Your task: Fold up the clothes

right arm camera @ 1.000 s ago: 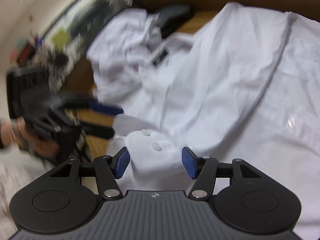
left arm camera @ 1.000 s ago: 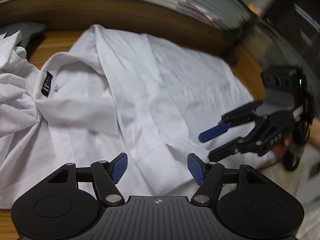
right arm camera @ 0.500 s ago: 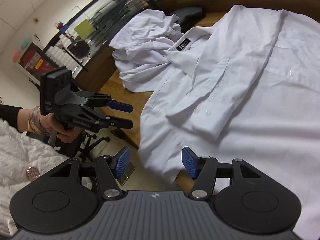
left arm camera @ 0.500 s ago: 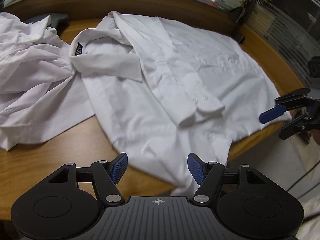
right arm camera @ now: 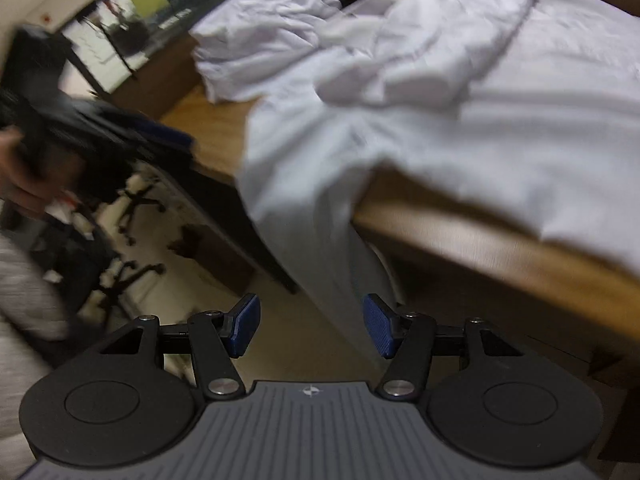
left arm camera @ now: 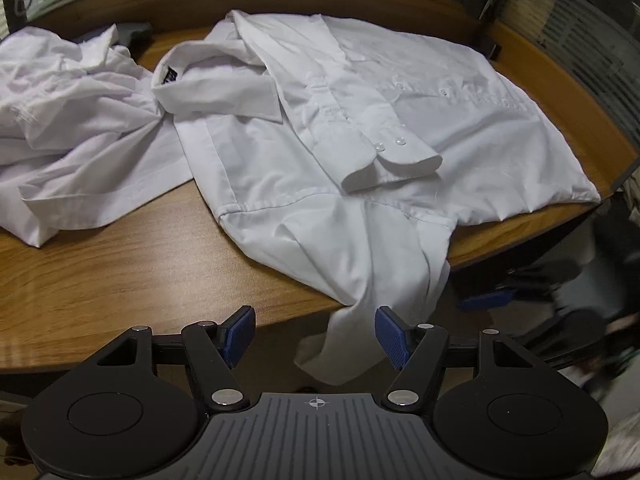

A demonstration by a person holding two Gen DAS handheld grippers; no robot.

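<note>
- White shirt [left arm camera: 360, 128] lay spread face-up on wooden table [left arm camera: 120, 272], collar toward far left, hem toward right; one sleeve folded across chest w/ cuff [left arm camera: 394, 162] on top.
- Other sleeve [left arm camera: 360, 300] ran off near table edge & hung down, long axis roughly vertical, its end just ahead of and between the pads of the left gripper [left arm camera: 316, 338].
- Left gripper: fingers spread wide, holding nothing; hanging sleeve was straight fwd of it.
- Right gripper [right arm camera: 312, 332]: fingers also spread, empty; same hanging sleeve [right arm camera: 320, 248] dropped right in front of it, below table edge. View blurred, so which gripper sat nearer — can't tell.
- Second white garment [left arm camera: 72, 120], crumpled, lay left of the shirt, touching it by the collar.
- Vs 0.5 s before: both grippers had pulled back & dropped lower; left view took in more bare table and the dangling sleeve end; right view had swung from above the shirt to below table level. Shirt itself hadn't shifted; fingers equally spread then.
- Judgement: coming move likely turns on that dangling sleeve, to bring it up over the body.
</note>
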